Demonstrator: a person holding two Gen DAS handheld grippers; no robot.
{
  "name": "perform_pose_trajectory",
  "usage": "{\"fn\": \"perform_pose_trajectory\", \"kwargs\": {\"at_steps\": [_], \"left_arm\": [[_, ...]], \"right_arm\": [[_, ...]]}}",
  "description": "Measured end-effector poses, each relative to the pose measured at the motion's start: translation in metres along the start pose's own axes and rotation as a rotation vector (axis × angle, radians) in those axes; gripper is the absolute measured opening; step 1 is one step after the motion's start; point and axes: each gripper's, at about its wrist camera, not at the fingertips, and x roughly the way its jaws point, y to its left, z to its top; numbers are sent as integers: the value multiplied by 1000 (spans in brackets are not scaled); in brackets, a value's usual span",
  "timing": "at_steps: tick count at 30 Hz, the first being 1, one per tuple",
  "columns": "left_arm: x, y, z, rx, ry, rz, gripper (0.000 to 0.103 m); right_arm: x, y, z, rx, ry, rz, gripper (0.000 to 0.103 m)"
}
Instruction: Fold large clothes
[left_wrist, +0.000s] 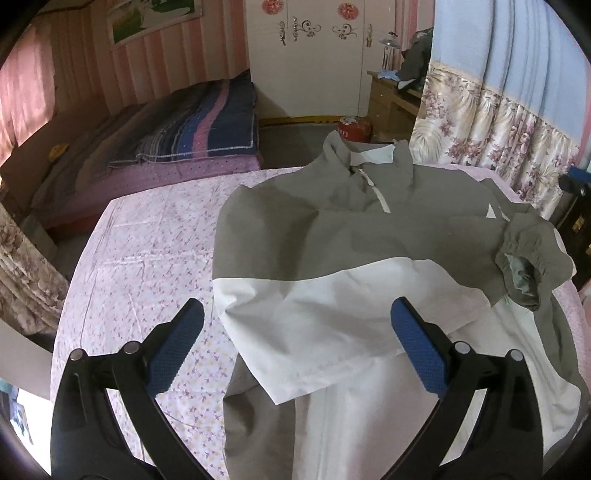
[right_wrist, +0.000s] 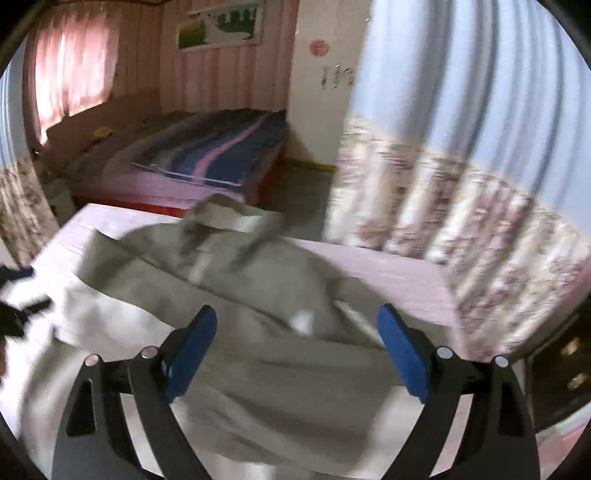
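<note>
A grey and white jacket (left_wrist: 332, 236) lies on a table with a pink flowered cloth (left_wrist: 147, 251), collar at the far side. One sleeve is folded across the chest, its grey cuff (left_wrist: 524, 273) at the right. My left gripper (left_wrist: 297, 321) is open and empty, held above the white sleeve fold. In the blurred right wrist view the jacket (right_wrist: 258, 288) also shows. My right gripper (right_wrist: 297, 325) is open and empty above the jacket's right part.
A bed with a striped blue and pink quilt (left_wrist: 195, 125) stands beyond the table. A flowered and blue curtain (left_wrist: 498, 110) hangs at the right. A white wardrobe (left_wrist: 314, 55) and a wooden desk (left_wrist: 391, 96) stand at the back. A red object (left_wrist: 354, 129) sits on the floor.
</note>
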Motion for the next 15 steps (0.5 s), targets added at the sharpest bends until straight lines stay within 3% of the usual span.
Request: {"fn": "perform_pose_trajectory", "kwargs": {"at_steps": [4, 11, 15], "left_arm": [[-3, -25, -1, 3, -6, -55, 100], [-1, -129, -5, 100, 13, -213, 100], [8, -192, -5, 149, 61, -303, 100]], "right_arm": [[-7, -62, -35, 7, -3, -130, 89], [4, -146, -81, 210, 28, -104, 87], [17, -163, -100, 273, 38, -68, 84]]}}
